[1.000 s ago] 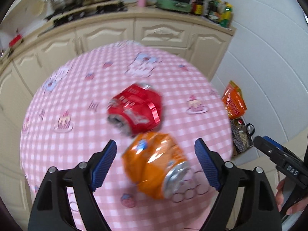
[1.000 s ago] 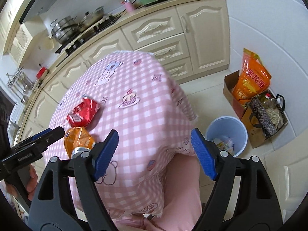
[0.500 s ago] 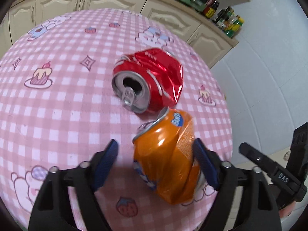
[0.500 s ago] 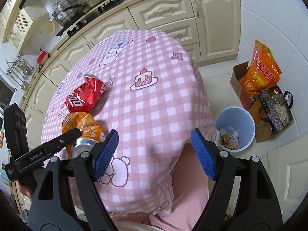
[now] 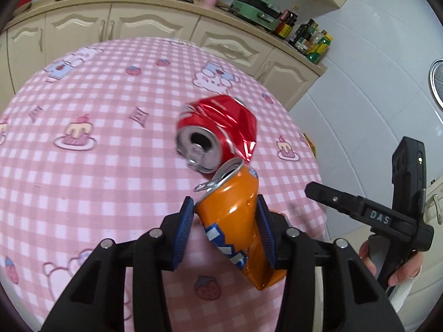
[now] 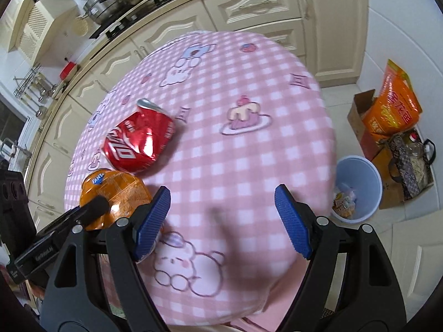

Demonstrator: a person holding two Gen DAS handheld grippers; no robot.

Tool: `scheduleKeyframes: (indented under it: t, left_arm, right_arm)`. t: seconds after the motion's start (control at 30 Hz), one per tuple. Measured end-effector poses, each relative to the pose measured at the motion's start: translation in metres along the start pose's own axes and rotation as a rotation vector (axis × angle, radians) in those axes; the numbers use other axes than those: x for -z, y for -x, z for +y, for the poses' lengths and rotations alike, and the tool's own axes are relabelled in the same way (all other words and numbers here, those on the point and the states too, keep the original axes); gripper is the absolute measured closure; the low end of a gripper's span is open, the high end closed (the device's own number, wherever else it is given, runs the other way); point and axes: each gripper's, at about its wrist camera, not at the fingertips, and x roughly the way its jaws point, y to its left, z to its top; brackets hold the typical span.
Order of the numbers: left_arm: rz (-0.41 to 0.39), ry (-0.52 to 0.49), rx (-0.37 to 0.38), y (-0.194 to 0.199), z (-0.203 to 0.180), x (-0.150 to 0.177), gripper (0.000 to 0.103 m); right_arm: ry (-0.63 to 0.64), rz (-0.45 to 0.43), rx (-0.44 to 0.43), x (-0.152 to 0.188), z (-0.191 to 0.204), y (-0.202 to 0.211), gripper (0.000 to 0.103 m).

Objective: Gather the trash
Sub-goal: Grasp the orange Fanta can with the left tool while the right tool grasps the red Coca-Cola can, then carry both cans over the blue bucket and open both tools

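Note:
My left gripper (image 5: 224,227) is shut on a crushed orange can (image 5: 235,221), its blue pads pressed on both sides. The orange can also shows in the right wrist view (image 6: 116,193) at the table's left edge. A crushed red can (image 5: 218,132) lies on the pink checked tablecloth (image 5: 97,166) just beyond it, open end facing me; it also shows in the right wrist view (image 6: 138,144). My right gripper (image 6: 221,218) is open and empty above the table's near edge. A light blue trash bin (image 6: 357,188) stands on the floor to the right, with wrappers inside.
Cream kitchen cabinets (image 6: 249,8) and a counter with pots run behind the table. A cardboard box with an orange bag (image 6: 393,110) and a dark bag (image 6: 409,160) stand on the floor by the wall, beyond the bin.
My left gripper has closed on the orange can, which was lying loose between its open fingers. The right gripper has moved in over the table, staying open.

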Motion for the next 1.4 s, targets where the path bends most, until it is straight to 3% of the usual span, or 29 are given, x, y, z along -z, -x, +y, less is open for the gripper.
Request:
scheduleKeyframes:
  t: [0.37,0.63,0.73,0.8,0.83,0.87,1.17,1.4]
  left_arm:
    - [-0.136,0.065,-0.089,0.051,0.048,-0.022,0.059]
    - [-0.147,0.133,-0.174,0.047,0.082,-0.043,0.059]
    - [-0.134,0.142,-0.187,0.039,0.088,-0.047,0.059]
    - [-0.129,0.142,-0.194,0.036,0.089,-0.050,0.059]
    - [-0.126,0.141,-0.196,0.034,0.089,-0.051,0.059]
    - [-0.126,0.137,-0.195,0.033,0.087,-0.052,0.059]
    - [-0.157,0.049,-0.148,0.034,0.050,-0.061,0.059]
    - [-0.142,-0.029,-0.093,0.022,0.008,-0.066,0.059]
  right_arm:
    - [0.022,0.024,-0.075,-0.037,0.042,-0.039,0.026]
    - [0.080,0.046,-0.038,-0.059,0.074,-0.079,0.027]
    - [0.080,0.056,-0.110,-0.062,0.076,-0.088,0.046]
    - [0.080,0.030,-0.107,-0.065,0.077,-0.084,0.057]
    - [0.085,0.015,-0.110,-0.067,0.078,-0.081,0.064]
    - [0.083,0.005,-0.115,-0.069,0.078,-0.077,0.065]
    - [0.076,-0.022,-0.101,-0.065,0.068,-0.057,0.065]
    - [0.017,-0.100,-0.083,-0.061,0.033,-0.017,0.065]
